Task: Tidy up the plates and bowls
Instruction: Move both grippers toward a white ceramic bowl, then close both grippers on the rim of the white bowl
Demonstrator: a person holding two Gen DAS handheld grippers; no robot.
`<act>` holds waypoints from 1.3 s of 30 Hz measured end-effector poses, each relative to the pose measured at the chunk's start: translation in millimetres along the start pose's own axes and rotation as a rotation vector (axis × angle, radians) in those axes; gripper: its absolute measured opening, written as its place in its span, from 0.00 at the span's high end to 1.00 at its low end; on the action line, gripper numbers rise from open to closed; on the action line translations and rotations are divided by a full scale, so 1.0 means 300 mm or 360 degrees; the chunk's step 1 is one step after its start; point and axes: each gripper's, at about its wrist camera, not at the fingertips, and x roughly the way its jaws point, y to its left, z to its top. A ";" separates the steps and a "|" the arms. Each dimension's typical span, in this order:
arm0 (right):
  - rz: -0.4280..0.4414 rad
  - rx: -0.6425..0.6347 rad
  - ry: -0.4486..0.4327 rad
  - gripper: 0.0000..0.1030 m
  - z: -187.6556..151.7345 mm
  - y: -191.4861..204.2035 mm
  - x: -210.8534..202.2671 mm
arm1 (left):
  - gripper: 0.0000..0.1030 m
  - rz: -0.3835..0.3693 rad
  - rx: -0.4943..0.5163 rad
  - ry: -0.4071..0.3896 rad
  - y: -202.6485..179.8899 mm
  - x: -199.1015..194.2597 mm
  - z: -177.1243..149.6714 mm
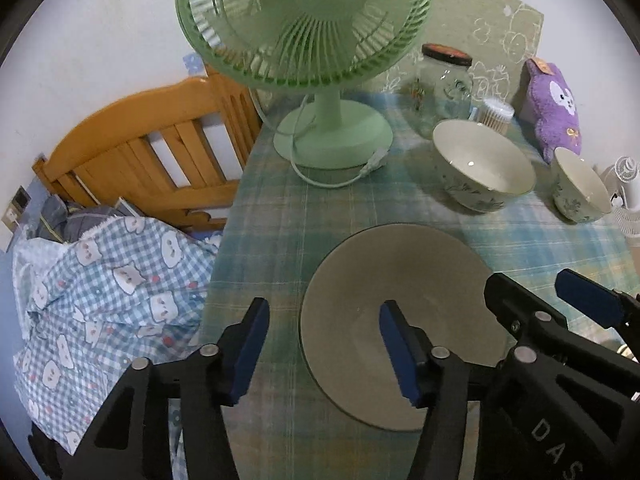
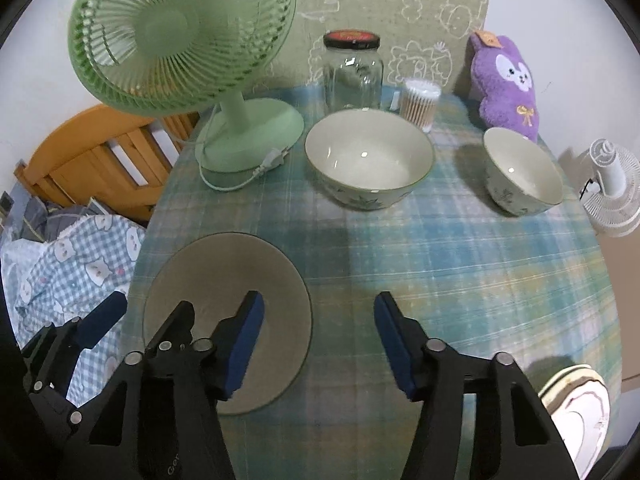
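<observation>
plate (image 2: pixel 224 280): one grey flat one, near left on the checked tablecloth (image 2: pixel 440 264), probably parked there as the base for stacking.
bowls: two, a big bowl (image 2: pixel 368 160) mid-table and a small bowl (image 2: pixel 524 172) to its right, both upright and well apart, so not nested yet.
white plates (image 2: pixel 576 404): near right edge, looks like a small stack, can't count it.
left gripper (image 1: pixel 324 352): jaws wide apart, holding nothing, hanging over the grey plate's left edge.
right gripper (image 2: pixel 320 344): also spread open and empty, just right of the plate.
clutter: green fan (image 2: pixel 184 36), jar (image 2: pixel 352 72), far side, out of the way.

Side-by-side wrist views over shared table (image 1: pixel 280 216)
</observation>
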 end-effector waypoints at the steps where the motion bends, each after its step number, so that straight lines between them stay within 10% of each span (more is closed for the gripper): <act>1: -0.0004 0.0003 0.0014 0.46 0.002 0.001 0.015 | 0.48 -0.0002 0.0002 0.0006 0.002 0.013 0.001; 17: -0.0008 0.0025 0.0130 0.84 0.008 0.027 0.120 | 0.73 -0.0050 0.0028 0.0078 0.008 0.089 0.001; 39: -0.0101 0.0101 0.0135 0.84 -0.149 -0.044 -0.074 | 0.76 -0.0143 0.0105 0.0058 -0.050 -0.075 -0.116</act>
